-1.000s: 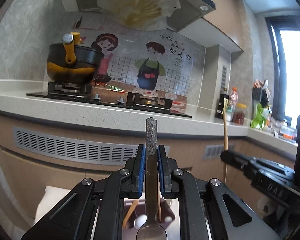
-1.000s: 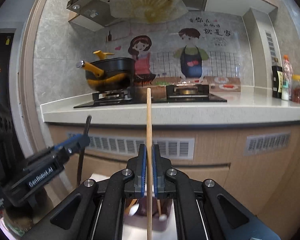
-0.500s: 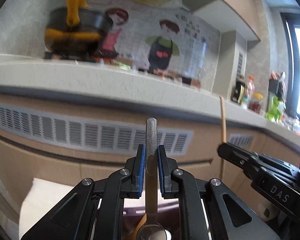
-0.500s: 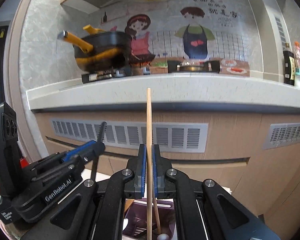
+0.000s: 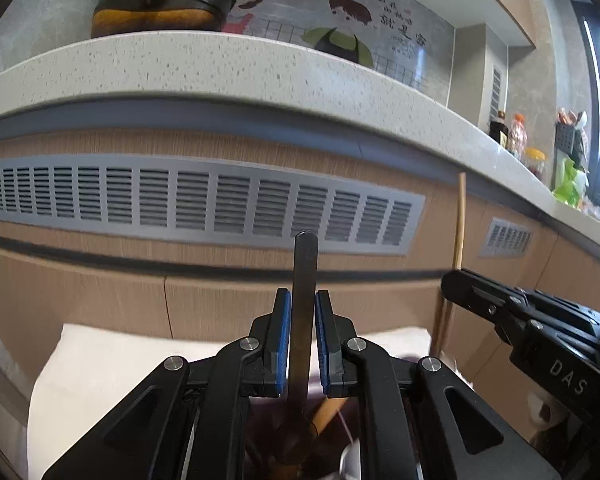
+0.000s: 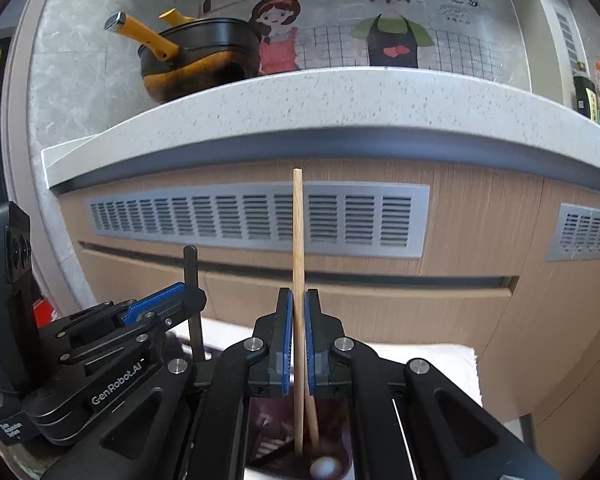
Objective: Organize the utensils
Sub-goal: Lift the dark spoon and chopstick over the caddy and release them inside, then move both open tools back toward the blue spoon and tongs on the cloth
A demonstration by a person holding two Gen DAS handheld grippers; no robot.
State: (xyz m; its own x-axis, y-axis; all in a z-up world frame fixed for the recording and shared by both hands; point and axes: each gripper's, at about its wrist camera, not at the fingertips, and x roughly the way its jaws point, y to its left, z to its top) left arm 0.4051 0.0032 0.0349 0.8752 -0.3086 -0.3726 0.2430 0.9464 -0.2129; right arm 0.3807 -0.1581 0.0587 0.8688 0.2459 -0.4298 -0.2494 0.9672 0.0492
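Steel first: the left gripper (image 5: 303, 336) has its blue pads pressed on the flat handle of a metal spoon (image 5: 305, 280), held upright, handle end poking up past the fingertips and the bowl hanging below into a dark purple holder (image 6: 268, 436) that sits right under the tool. The spoon's bowl is blurred; cannot tell whether it touches bottom.

Just to its right, the right gripper (image 6: 298, 340) pinches a wooden chopstick (image 6: 297, 240), also upright, the lower end reaching down into the same holder beside a second stick and a small white ball-shaped end (image 6: 325, 467). Both tools are close side by side over a white cloth (image 5: 112, 364), in front of a wood cabinet with a grey vent grille (image 6: 256, 220).

Judgement: the step in hand is dropping both utensils into the holder, nearly done. The next move calls for lowering until the tips are well inside, then spreading the fingers and lifting straight up so neither handle is dragged or tips the holder.
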